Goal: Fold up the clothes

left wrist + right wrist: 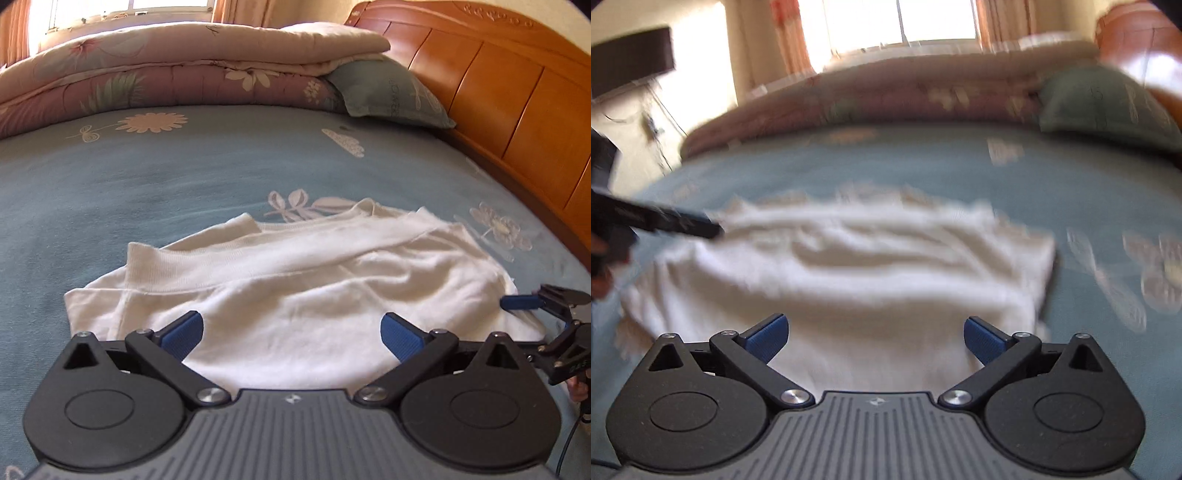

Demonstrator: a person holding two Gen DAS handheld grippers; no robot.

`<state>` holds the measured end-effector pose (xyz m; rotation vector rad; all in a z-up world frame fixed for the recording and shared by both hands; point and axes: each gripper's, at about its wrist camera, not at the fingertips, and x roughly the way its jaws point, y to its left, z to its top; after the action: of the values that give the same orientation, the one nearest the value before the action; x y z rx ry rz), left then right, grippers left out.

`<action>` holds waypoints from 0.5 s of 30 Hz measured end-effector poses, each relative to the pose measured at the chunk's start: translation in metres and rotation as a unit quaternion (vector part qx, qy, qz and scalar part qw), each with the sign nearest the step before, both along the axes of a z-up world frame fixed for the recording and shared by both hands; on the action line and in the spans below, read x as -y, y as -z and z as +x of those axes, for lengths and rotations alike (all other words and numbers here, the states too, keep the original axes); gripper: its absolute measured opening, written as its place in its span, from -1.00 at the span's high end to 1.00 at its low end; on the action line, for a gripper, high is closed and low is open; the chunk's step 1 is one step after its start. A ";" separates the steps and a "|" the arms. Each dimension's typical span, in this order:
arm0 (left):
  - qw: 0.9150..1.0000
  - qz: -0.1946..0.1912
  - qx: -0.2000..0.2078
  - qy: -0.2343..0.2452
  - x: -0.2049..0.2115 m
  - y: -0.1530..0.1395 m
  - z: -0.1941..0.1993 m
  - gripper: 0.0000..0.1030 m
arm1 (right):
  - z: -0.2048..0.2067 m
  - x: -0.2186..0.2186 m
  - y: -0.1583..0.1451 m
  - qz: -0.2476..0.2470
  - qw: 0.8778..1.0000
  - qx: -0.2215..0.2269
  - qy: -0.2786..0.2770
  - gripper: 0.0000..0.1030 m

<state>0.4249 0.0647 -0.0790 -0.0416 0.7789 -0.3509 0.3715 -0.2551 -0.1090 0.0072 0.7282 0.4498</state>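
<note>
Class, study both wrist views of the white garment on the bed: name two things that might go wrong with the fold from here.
1. The rumpled white knit garment lies in loose layers; a grab may catch only one, skewing the fold.
2. The left gripper and right gripper, jaws open, are close; they might collide.

the only lettering in view sits on the grey-green pillow (388, 94) by the headboard in the left wrist view: a short vertical line of dark print, too small and warped to read. in the right wrist view the same pillow (1108, 103) shows faint marks lost in blur. a small embossed emblem, not letters, stands on the ribbed grey body of each gripper, left (291, 399) and right (874, 401).
</note>
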 end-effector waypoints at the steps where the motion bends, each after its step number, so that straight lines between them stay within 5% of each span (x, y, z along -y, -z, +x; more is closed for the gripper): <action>1: 1.000 0.000 -0.005 -0.005 -0.003 0.000 -0.001 -0.98 | -0.011 0.003 0.006 0.000 1.000 0.008 0.007 -1.00; 7: 1.000 0.014 0.012 0.005 -0.005 -0.008 -0.030 -0.98 | -0.058 0.006 -0.005 -0.032 0.999 0.020 -0.011 -1.00; 10: 0.995 0.073 0.044 0.055 0.017 -0.011 -0.063 -0.98 | -0.068 0.005 -0.017 -0.034 0.998 0.040 -0.017 -1.00; 12: 0.984 0.136 0.074 0.094 0.038 -0.007 -0.086 -0.98 | -0.069 -0.003 -0.023 -0.059 0.996 0.059 -0.029 -1.00; 15: 0.954 0.236 0.112 0.149 0.066 0.004 -0.116 -0.98 | -0.070 -0.022 -0.026 -0.111 0.989 0.084 -0.060 -1.00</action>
<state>0.3086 -0.0018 -0.0832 0.5627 0.6261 -0.4383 0.3016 -0.2333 -0.0832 -0.2806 0.6117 0.4755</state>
